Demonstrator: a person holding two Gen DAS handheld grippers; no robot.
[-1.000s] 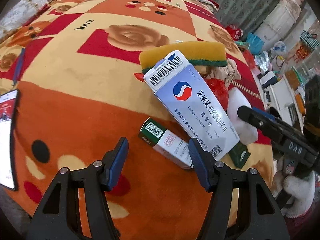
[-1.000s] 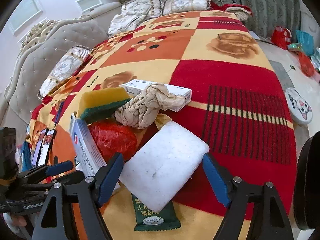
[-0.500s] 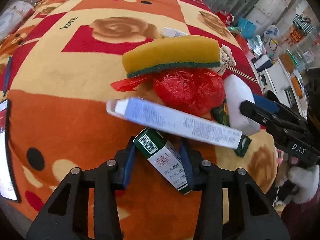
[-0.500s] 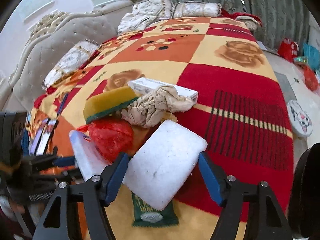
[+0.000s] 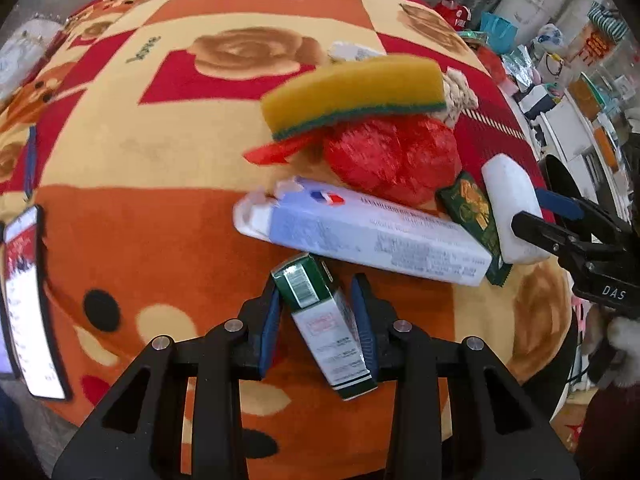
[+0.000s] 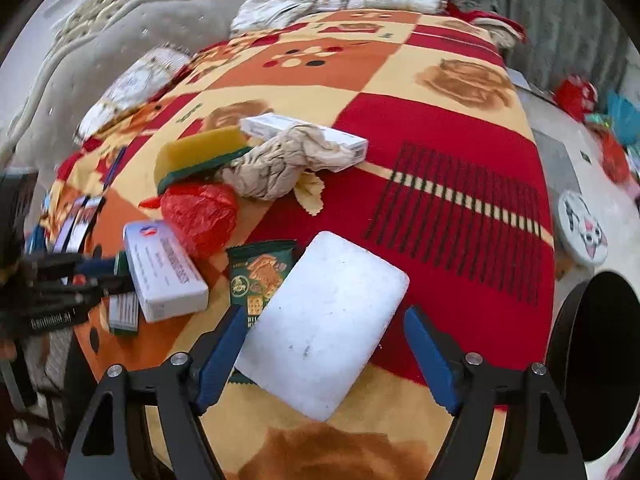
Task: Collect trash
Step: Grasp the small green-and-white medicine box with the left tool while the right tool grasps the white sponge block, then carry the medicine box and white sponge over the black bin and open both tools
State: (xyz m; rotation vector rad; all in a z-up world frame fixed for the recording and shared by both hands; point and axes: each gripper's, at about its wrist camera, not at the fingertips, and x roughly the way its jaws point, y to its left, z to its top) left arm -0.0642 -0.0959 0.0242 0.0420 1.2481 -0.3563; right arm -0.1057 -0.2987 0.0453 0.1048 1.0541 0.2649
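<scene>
My left gripper (image 5: 316, 292) points down at the bed, its jaws closing on a small green and white box (image 5: 324, 320) that lies slanted between the pads, touching both. Just beyond it lie a pale blue medicine box (image 5: 360, 236), a red plastic bag (image 5: 392, 156) and a yellow-green sponge (image 5: 352, 88). My right gripper (image 6: 324, 316) straddles a white foam block (image 6: 324, 336). Its jaws are opening, and the right pad stands clear of the block. A green snack wrapper (image 6: 260, 272) lies partly under the block. A crumpled beige cloth (image 6: 280, 164) covers a white carton (image 6: 272, 124).
Everything rests on a red, orange and yellow patterned blanket (image 6: 440, 140). A phone (image 5: 28, 304) lies at the bed's left edge. A black round bin opening (image 6: 600, 360) stands at the right beside the bed. Pillows and a padded headboard are at the far end.
The left jaws have come together around the small box. The pale blue medicine box has tipped off it and now lies on its side. The right jaws narrowed, then widened around the foam block.
</scene>
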